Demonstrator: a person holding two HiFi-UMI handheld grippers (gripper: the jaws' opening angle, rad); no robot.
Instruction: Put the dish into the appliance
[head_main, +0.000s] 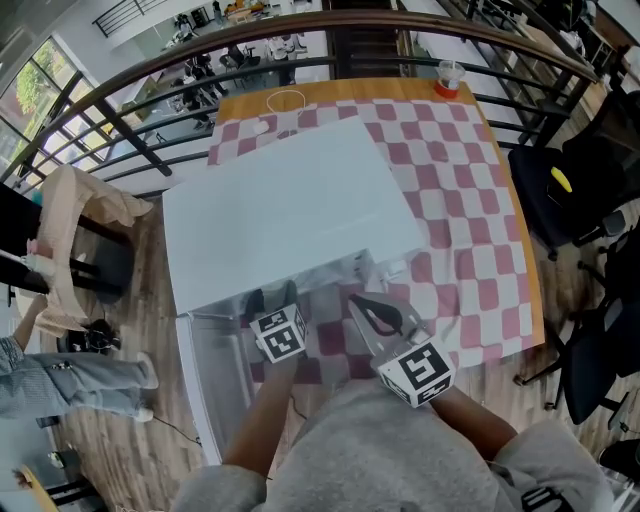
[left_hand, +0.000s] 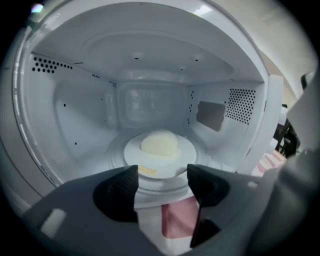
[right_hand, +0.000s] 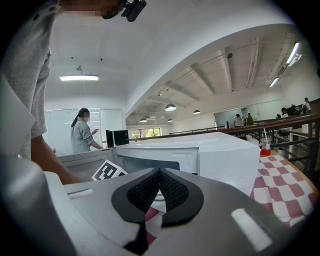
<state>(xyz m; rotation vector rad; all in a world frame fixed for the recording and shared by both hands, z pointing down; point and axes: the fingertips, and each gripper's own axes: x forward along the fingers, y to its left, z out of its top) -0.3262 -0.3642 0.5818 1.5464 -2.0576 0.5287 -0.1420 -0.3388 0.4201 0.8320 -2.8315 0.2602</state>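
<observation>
A white microwave (head_main: 290, 200) stands on the checkered table (head_main: 460, 200) with its door (head_main: 215, 370) swung open to the left. In the left gripper view a white dish (left_hand: 159, 150) carrying a pale round bun sits on the turntable inside the cavity. My left gripper (left_hand: 162, 176) is at the cavity's mouth just in front of the dish, jaws open, pads (left_hand: 125, 192) not pressing on anything. My right gripper (right_hand: 160, 175) hovers in front of the microwave's right part, shut with nothing in it. The head view shows the left gripper (head_main: 272, 298) and the right gripper (head_main: 378, 318) side by side at the oven's front.
A clear cup with a red base (head_main: 449, 78) stands at the table's far right corner. Black chairs (head_main: 570, 190) sit beyond the table's right edge. A railing (head_main: 150, 80) curves behind the table. A person (right_hand: 81, 131) stands in the background to the left.
</observation>
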